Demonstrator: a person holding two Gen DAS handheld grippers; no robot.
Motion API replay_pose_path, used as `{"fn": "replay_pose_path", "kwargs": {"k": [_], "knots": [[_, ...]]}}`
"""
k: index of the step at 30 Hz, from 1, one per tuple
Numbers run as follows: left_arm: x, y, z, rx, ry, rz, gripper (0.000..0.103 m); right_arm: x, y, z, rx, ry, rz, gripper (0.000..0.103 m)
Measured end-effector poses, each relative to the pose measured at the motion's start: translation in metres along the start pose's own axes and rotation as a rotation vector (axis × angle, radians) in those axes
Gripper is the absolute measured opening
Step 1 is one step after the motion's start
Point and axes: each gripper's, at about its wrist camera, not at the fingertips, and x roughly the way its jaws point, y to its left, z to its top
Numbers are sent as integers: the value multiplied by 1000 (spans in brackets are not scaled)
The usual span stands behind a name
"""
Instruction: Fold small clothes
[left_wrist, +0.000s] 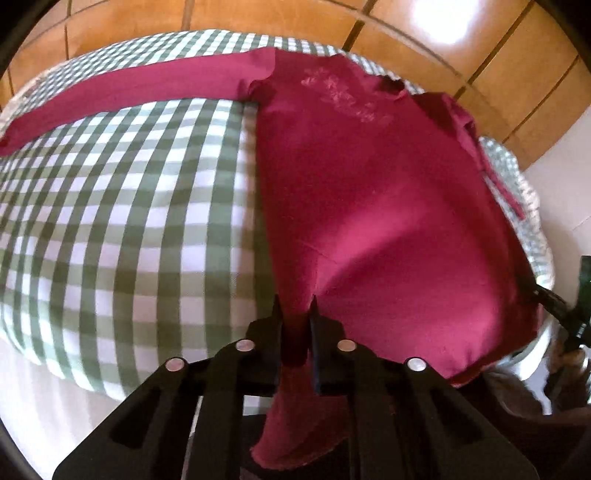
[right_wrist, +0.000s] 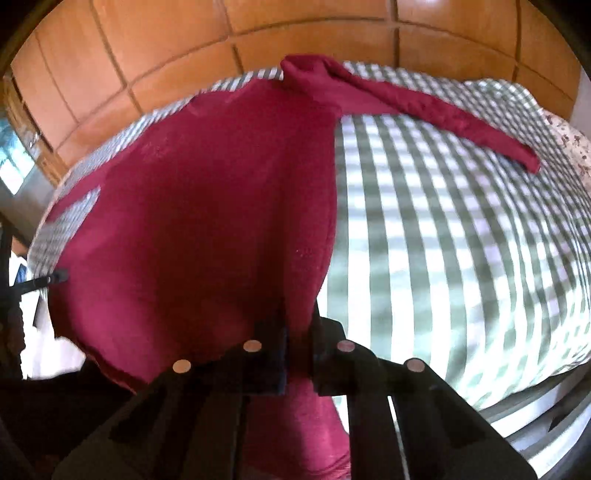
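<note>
Partly blurred, shirt (left_wrist: 369, 206) hem inside both hand-held grippers' jaws.

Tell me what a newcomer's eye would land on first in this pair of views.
The dark red long-sleeved shirt fills the middle of both views, spread over a green-and-white checked cover, one sleeve stretched out flat to the left. Next, each black tool is pinched shut on the shirt's near hem: the left tool and the right tool.
</note>
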Motion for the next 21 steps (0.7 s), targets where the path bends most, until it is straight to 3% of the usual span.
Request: {"fn": "replay_pose_path", "kwargs": {"k": [2,4,7,10,14,16,21], "knots": [[-5,0,5,-23,-23,21,31,4,-7,1,37,3,-7,13],[-15,-7,17,-24,-112,73,52,-2,-18,7,100,-50,-17,32],[-27,-26,31,21,-232,90,65,-16,-33,21,135,-148,-100,59],[-16,-53,52,88,-285,93,69,-18,-65,46,175,-233,-236,66],[23,-88,68,175,-267,113,69,-9,-108,75,178,-301,-431,70],[45,-99,78,205,-249,122,69,7,-125,94,125,-296,-526,71],[83,-110,93,234,-211,145,69,46,-169,128,36,-223,-661,69]]}}
